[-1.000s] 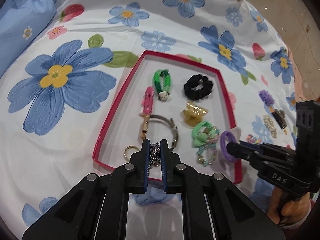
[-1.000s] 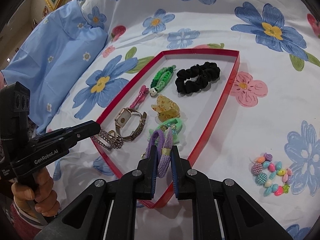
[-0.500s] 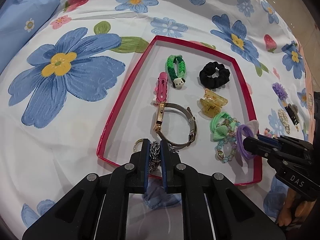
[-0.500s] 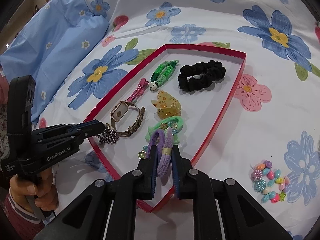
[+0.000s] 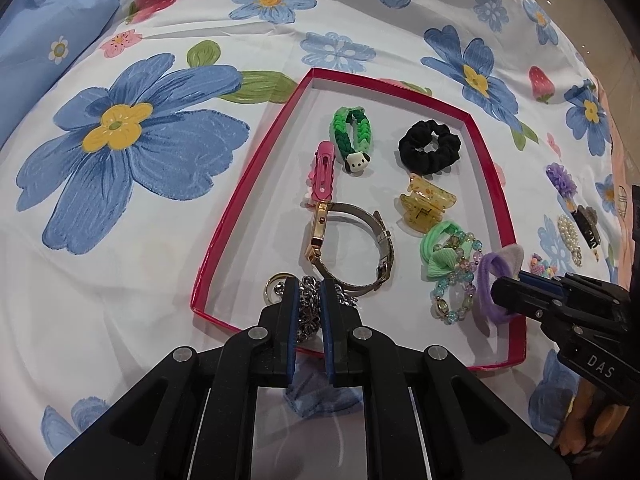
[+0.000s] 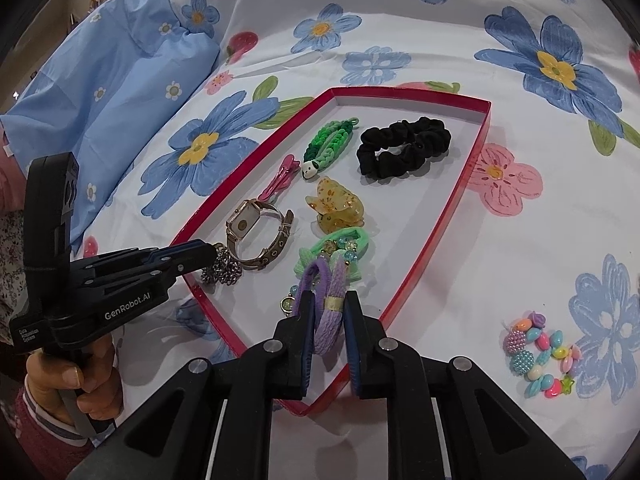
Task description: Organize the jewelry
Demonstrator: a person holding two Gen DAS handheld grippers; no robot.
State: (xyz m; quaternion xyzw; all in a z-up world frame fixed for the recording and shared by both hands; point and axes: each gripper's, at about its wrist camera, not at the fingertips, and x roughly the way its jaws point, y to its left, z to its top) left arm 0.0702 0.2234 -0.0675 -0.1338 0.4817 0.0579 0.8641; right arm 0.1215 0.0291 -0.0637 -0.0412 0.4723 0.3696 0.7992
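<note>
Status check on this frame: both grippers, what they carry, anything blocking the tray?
Left gripper shut on silver chain. Right gripper jaws just easing open, purple hair tie between. Red tray crowded, nothing blocking.

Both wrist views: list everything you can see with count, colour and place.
tray: 1, red rim, on floral sheet
braided bracelet: 1, green, tray far end
scrunchie: 1, black, tray far end
hair clip: 1, pink, tray
claw clip: 1, amber, tray
watch: 1, gold, tray
bow tie: 1, green, tray
bead bracelet: 1, multicolour, on sheet outside tray
pillow: 1, blue, beside sheet
chain: 1, silver, in left gripper
hair tie: 1, purple, in right gripper
hand: 1, holding left gripper
</note>
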